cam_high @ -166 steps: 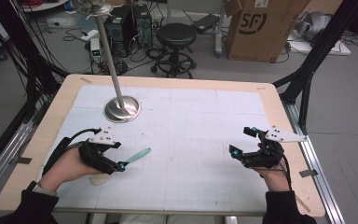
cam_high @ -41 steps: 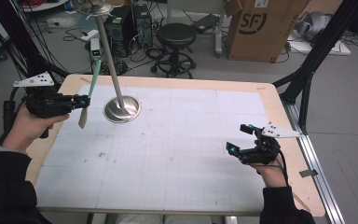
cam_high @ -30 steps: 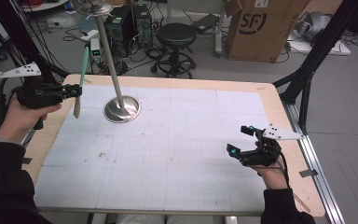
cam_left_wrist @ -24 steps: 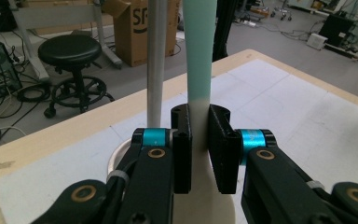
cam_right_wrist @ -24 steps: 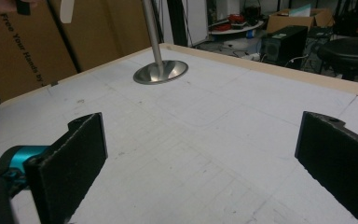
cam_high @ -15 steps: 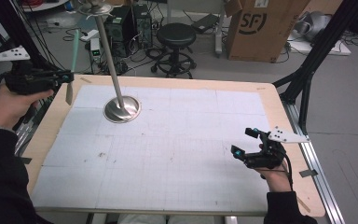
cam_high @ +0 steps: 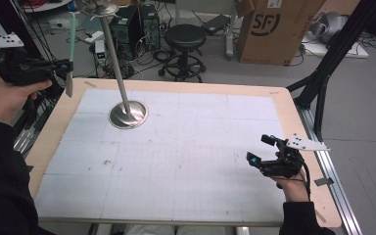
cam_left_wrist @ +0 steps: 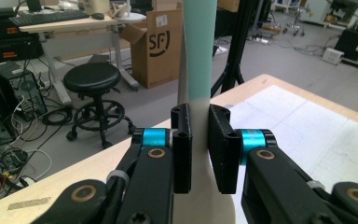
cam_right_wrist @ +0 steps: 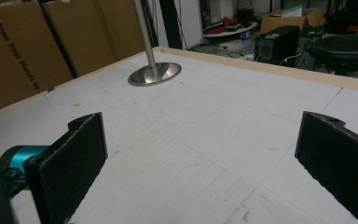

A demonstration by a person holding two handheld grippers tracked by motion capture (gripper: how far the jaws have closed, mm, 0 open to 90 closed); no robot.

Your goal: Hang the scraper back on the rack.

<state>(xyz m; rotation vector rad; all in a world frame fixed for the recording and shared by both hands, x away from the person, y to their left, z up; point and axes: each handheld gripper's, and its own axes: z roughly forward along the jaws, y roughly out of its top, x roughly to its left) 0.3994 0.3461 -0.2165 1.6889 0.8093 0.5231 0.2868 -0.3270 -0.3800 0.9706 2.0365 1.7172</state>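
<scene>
Behind the table (cam_high: 293, 112) we see a black stool (cam_high: 184, 36), a cardboard box (cam_high: 274, 29) and computer towers on a grey floor. On the table's white gridded mat (cam_high: 186, 147) stands a metal stand (cam_high: 127, 113), its pole rising from a round base at the far left. Our left gripper (cam_high: 67, 66) is raised off the table's left edge, jaws clamped on an upright teal-and-white spatula (cam_left_wrist: 198, 51). Our right gripper (cam_high: 260, 150) rests low near the right edge, jaws wide apart with nothing between them.
</scene>
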